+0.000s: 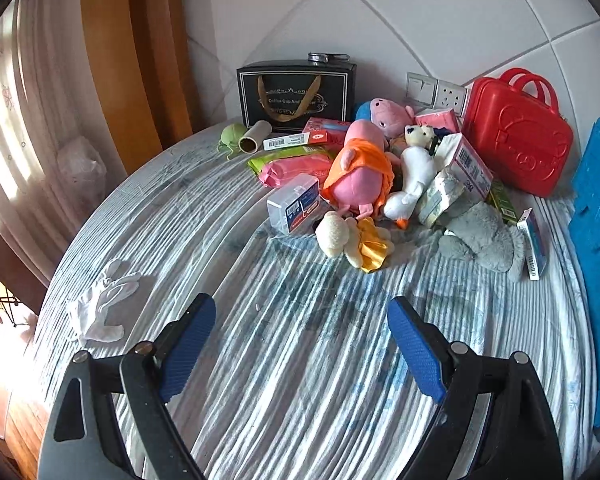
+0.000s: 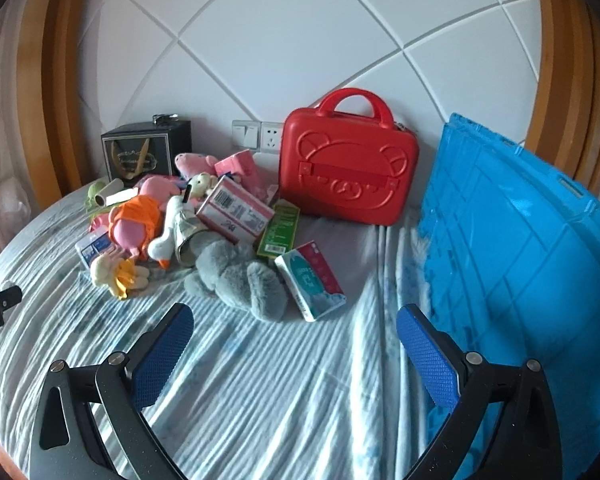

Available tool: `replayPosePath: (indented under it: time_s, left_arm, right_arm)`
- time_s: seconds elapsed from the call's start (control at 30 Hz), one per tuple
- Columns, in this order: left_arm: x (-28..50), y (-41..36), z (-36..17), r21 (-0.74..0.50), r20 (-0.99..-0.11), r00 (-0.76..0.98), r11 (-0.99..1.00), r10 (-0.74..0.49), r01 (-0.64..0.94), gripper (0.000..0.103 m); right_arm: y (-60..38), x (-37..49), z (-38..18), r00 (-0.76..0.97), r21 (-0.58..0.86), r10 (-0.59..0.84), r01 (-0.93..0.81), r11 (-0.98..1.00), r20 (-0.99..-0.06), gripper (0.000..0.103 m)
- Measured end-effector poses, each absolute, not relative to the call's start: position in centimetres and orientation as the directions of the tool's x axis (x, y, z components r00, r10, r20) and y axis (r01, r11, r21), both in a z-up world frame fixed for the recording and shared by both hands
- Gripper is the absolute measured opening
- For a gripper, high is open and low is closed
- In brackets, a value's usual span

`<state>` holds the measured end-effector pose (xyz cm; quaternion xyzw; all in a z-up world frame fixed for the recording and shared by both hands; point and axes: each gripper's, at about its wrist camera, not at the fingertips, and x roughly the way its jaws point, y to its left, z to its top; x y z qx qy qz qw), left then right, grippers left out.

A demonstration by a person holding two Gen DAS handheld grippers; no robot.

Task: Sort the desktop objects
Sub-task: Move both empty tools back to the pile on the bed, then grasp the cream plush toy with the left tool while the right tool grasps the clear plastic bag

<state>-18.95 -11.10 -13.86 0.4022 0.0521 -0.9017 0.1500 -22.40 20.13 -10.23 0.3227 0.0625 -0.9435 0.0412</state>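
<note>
Both grippers, left gripper (image 1: 301,322) and right gripper (image 2: 294,330), hover spread and empty over the bed (image 2: 260,380). Sorting looks unstarted: the toy-and-box pile (image 2: 204,224) lies left of the red case (image 2: 348,172). Next, pick a near piece, perhaps the grey plush (image 2: 236,276).

Definitely a bedroom in somebody's home. Striped, rumpled bedsheet (image 2: 260,380) underfoot, padded white headboard (image 2: 280,40) with diamond stitching up at 12 o'clock, wooden frame (image 1: 112,60) curving around it. Sheer curtain (image 1: 16,120) glowing with daylight at 9 o'clock in the left view. Wall switch and socket (image 2: 260,134) right behind the pile of plush toys (image 2: 140,224). Red kiddie suitcase (image 2: 348,168) at 1 o'clock.
</note>
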Motion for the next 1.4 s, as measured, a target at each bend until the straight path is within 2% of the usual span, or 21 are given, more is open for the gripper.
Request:
replayPosePath:
  time_s: [0.23, 0.5, 0.8, 0.9, 1.0, 1.03, 1.13, 1.23, 1.3, 1.37, 1.4]
  left_arm:
    - [-24.2, -11.9, -16.4, 0.080, -0.763, -0.604, -0.961, -0.230, 0.265, 0.088]
    - [-29.8, -13.8, -19.8, 0.064, -0.784, -0.590, -0.971, -0.192, 0.231, 0.088]
    - [-34.7, -13.7, -23.9, 0.038, -0.815, -0.564, -0.984, -0.130, 0.172, 0.078]
    - [-35.5, -13.8, -25.2, 0.020, -0.827, -0.551, -0.986, -0.110, 0.167, 0.065]
    - [-35.5, -13.8, -25.1, -0.002, -0.809, -0.580, -0.987, -0.094, 0.162, 0.041]
    - [-35.5, -13.7, -25.0, 0.012, -0.803, -0.587, -0.987, -0.104, 0.159, 0.036]
    - [-35.3, -13.7, -24.1, 0.023, -0.786, -0.607, -0.986, -0.119, 0.162, 0.029]
    - [-34.9, -14.3, -22.2, 0.020, -0.755, -0.643, -0.984, -0.132, 0.178, 0.028]
    - [-34.7, -14.4, -21.0, 0.029, -0.732, -0.666, -0.983, -0.145, 0.183, 0.028]
    - [-34.6, -14.4, -19.8, 0.023, -0.706, -0.694, -0.983, -0.143, 0.180, 0.028]
    - [-34.6, -14.2, -19.2, 0.025, -0.692, -0.707, -0.984, -0.145, 0.177, 0.028]
  right_arm:
    - [19.5, -26.4, -12.9, -0.732, -0.069, -0.045, 0.125, -0.990, -0.679, 0.103]
    - [17.1, -30.8, -15.9, -0.678, -0.077, -0.025, 0.120, -0.990, -0.735, 0.103]
    - [13.5, -35.9, -18.0, -0.657, -0.071, -0.060, 0.171, -0.983, -0.751, 0.103]
    - [12.7, -37.1, -18.5, -0.655, -0.060, -0.079, 0.186, -0.981, -0.751, 0.103]
    - [12.1, -38.3, -19.0, -0.648, -0.060, -0.082, 0.194, -0.979, -0.757, 0.103]
    - [11.8, -38.7, -19.1, -0.645, -0.059, -0.084, 0.197, -0.979, -0.759, 0.103]
    - [10.7, -39.5, -18.9, -0.645, -0.030, -0.120, 0.218, -0.976, -0.755, 0.103]
    - [9.0, -39.9, -18.6, -0.646, -0.013, -0.158, 0.253, -0.967, -0.747, 0.103]
    - [7.9, -40.2, -18.4, -0.645, -0.003, -0.183, 0.276, -0.961, -0.742, 0.097]
    - [7.0, -40.6, -18.5, -0.639, 0.006, -0.197, 0.289, -0.957, -0.744, 0.075]
    - [6.7, -40.8, -18.6, -0.637, 0.011, -0.202, 0.290, -0.957, -0.744, 0.073]
